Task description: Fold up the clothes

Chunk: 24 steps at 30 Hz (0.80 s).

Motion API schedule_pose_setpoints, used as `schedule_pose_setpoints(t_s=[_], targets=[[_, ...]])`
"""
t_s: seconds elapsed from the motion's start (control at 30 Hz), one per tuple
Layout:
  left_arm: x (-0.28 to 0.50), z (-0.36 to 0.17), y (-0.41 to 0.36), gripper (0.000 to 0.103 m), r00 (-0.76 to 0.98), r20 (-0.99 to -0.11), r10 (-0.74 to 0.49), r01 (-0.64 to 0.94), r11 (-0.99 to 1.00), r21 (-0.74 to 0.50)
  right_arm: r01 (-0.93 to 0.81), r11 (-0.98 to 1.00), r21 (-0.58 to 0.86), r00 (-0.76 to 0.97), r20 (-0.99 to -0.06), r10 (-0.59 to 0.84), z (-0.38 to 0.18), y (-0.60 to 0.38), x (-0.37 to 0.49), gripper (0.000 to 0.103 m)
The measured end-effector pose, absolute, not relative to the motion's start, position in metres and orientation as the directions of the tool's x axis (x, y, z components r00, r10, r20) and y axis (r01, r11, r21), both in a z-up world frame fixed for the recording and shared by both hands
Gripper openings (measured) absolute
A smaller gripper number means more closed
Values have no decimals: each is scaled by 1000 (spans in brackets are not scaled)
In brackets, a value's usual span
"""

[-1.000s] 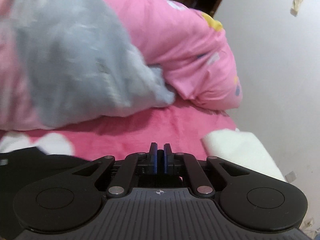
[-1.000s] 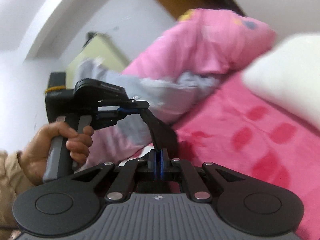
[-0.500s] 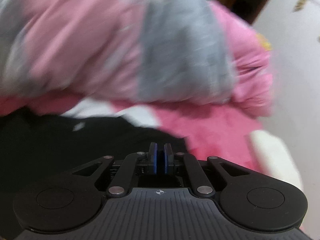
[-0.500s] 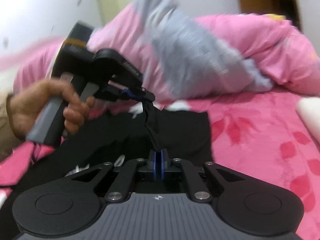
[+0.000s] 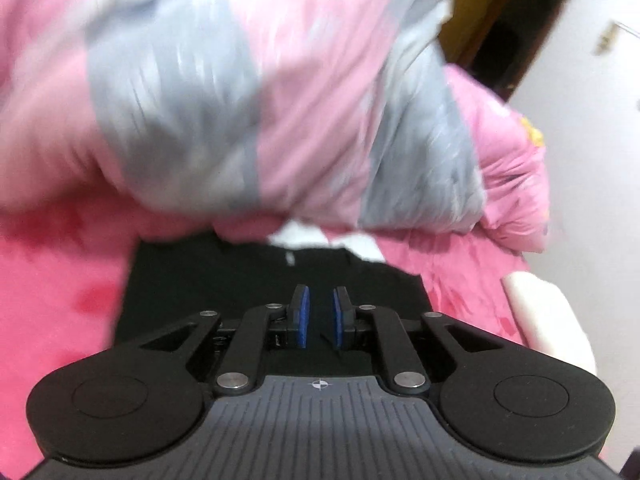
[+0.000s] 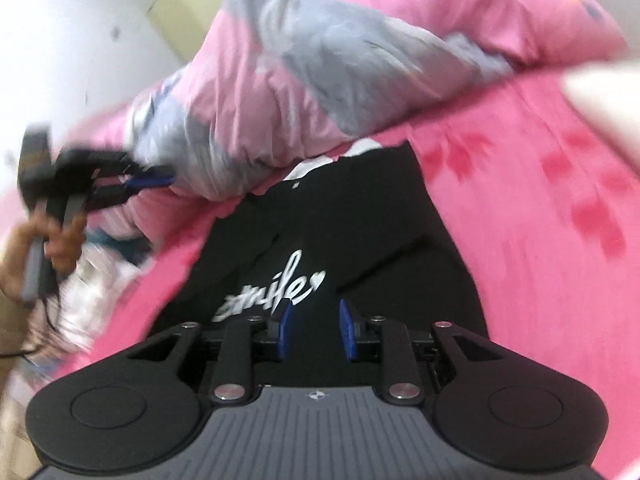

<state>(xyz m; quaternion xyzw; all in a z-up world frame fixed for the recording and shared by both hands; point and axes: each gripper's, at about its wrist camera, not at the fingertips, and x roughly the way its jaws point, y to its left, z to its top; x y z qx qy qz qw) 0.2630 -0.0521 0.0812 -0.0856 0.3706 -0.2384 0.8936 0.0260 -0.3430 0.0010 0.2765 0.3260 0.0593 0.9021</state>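
A black T-shirt (image 6: 372, 240) with white lettering lies spread flat on the pink bed sheet (image 6: 540, 208). Just above its near part hangs my right gripper (image 6: 315, 306), its jaws opening with nothing between the blue pads. My left gripper (image 5: 321, 292) hovers over the same shirt (image 5: 224, 280), jaws also opening and empty. In the right wrist view the left gripper (image 6: 150, 182) shows at the far left, gripped by a hand (image 6: 56, 240), off the shirt's edge.
A bulky pink and grey quilt (image 5: 240, 100) is heaped behind the shirt, against the wall. A white pillow (image 5: 548, 316) lies to the right of the shirt. Blurred light-coloured clutter (image 6: 92, 280) sits at the bed's left side. A dark doorway (image 5: 512, 20) is at back right.
Both grippers were shut, with a strip of black cloth stretched between them; both have let go and stand open. The shirt now lies flat and the left gripper has swung left.
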Motion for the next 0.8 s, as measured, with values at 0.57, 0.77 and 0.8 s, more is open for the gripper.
schedule_pose_setpoints(t_s=[0.57, 0.77, 0.8], targets=[[165, -51, -172, 32, 457, -666, -590, 741, 667, -82, 259, 185, 948, 875, -311, 370, -103, -426, 22, 27], [148, -72, -218, 32, 520, -642, -564, 821, 538, 192, 263, 159, 952, 876, -304, 373, -117, -443, 58, 27], [147, -76, -224, 32, 529, -643, -553, 822, 522, 228, 274, 155, 949, 873, -314, 374, -121, -445, 64, 27]])
